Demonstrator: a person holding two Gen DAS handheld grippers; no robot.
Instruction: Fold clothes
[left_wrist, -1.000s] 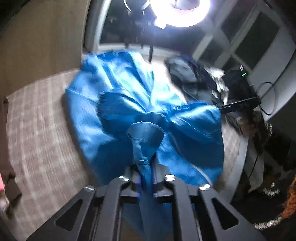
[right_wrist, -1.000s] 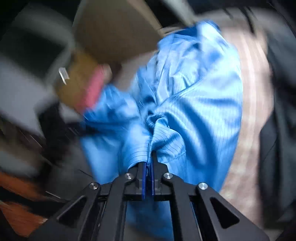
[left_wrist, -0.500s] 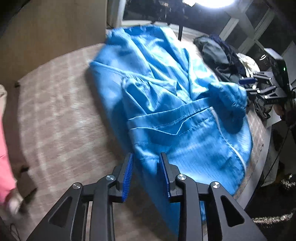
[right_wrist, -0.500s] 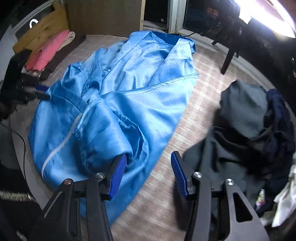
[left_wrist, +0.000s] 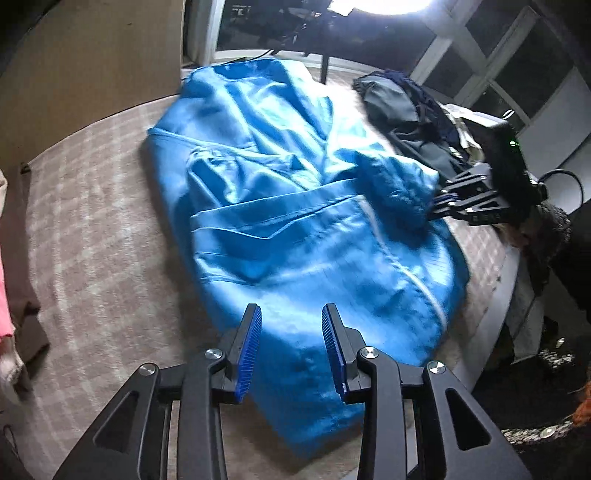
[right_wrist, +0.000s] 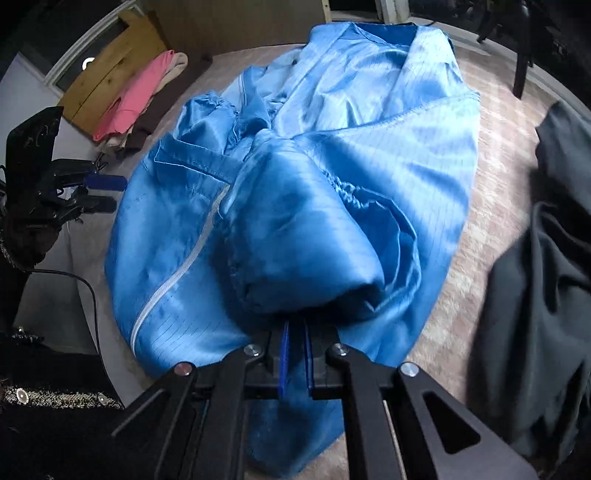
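Your right gripper (right_wrist: 294, 328) is clamped on the blue coat's (right_wrist: 332, 166) bunched sleeve (right_wrist: 295, 240), the coat stretching toward the frame's top.

checked bedcover (left_wrist: 92, 240), bright lamp (left_wrist: 380, 3), window frames (left_wrist: 491, 79), wooden board (right_wrist: 110, 70)

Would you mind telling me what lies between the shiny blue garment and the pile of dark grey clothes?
Only a bare strip of the pale checked table covering separates the shiny blue garment from the pile of dark grey clothes, seen in the right wrist view.
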